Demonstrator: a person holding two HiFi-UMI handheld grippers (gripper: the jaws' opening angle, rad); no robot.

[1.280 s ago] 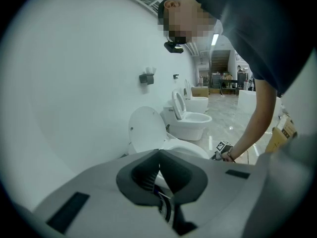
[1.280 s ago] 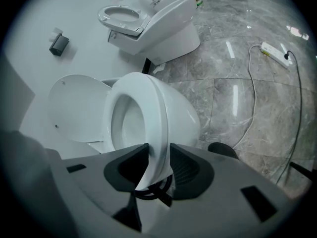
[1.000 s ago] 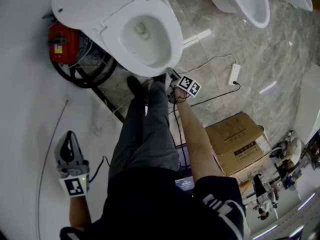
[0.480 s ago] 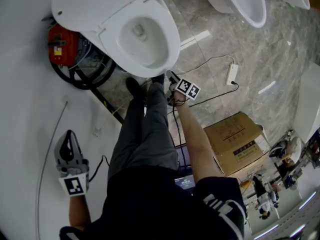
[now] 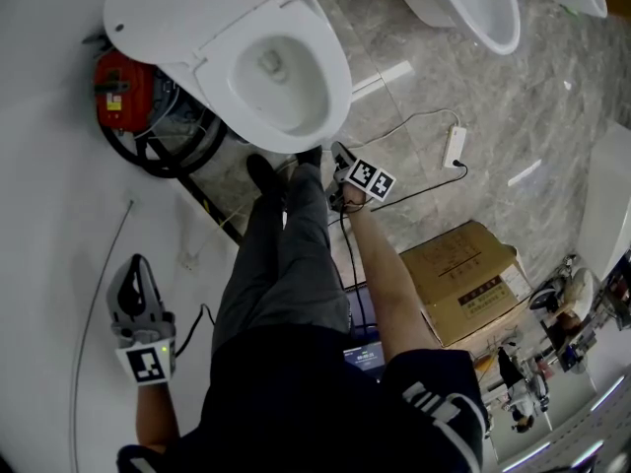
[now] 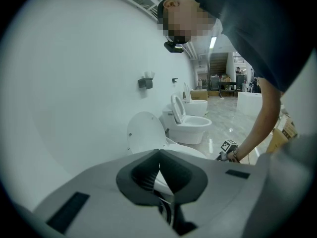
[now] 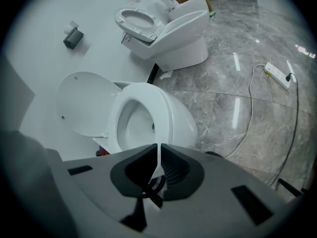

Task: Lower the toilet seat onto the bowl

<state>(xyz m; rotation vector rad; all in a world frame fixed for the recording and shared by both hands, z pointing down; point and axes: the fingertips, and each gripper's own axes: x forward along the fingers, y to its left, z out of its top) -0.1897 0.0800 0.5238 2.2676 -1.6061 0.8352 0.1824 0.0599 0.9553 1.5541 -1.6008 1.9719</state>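
The white toilet (image 5: 281, 77) stands by the wall with its seat ring (image 7: 161, 108) lying flat on the bowl. Its lid (image 7: 84, 103) is tipped back against the wall. My right gripper (image 5: 339, 156) hovers just off the front rim of the bowl. Its jaws have just been closing and are now shut, with nothing between them (image 7: 158, 150). My left gripper (image 5: 133, 289) hangs low by the white wall, far from the toilet, also shut and empty (image 6: 159, 151).
A red machine (image 5: 123, 87) with black hoses sits beside the toilet. A power strip (image 5: 455, 146) and its cable lie on the grey marble floor. A cardboard box (image 5: 463, 279) stands to the right. More toilets (image 7: 168, 21) line the wall. The person's legs stand before the bowl.
The right gripper has risen slightly in front of the bowl. The left gripper has stayed where it was.
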